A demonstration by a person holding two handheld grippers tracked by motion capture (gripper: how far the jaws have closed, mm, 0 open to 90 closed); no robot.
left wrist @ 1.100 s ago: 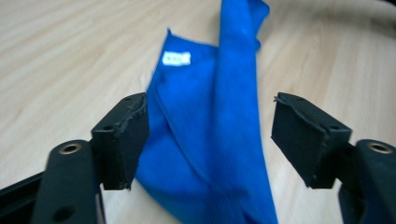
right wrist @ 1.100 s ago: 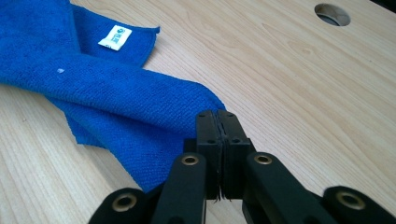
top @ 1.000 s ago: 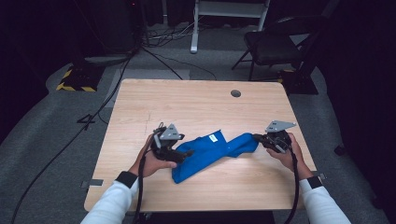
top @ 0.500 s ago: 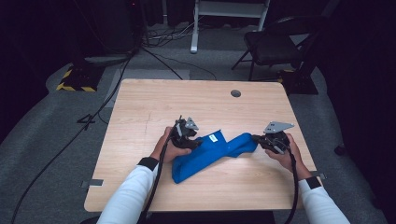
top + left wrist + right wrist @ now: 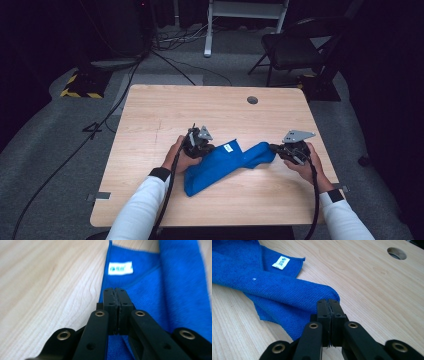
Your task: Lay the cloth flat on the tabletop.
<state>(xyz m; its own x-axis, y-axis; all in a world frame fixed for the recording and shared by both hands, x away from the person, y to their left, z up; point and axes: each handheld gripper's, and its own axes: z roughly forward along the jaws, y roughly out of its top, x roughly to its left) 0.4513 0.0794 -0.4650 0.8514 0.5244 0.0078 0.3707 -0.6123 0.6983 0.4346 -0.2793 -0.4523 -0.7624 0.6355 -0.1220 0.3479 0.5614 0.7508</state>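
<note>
Now: blue cloth [image 5: 220, 165] lies bunched on wood surface [image 5: 165, 110], near front edge, white tag [image 5: 228, 148] up. L gripper [image 5: 204, 146] at cloth's left edge, fingers [image 5: 111, 305] pressed together, whether pinching cloth can't tell. R gripper [image 5: 276, 149] fingers [image 5: 323, 308] clamped on cloth's right end.

Light wood table [image 5: 165, 115] with a round cable hole [image 5: 252, 100] up near the far edge, toward the right corner. A crumpled blue cloth [image 5: 220, 165] lies on it, closer to the near edge, running diagonally with its white tag [image 5: 228, 148] facing up.
</note>
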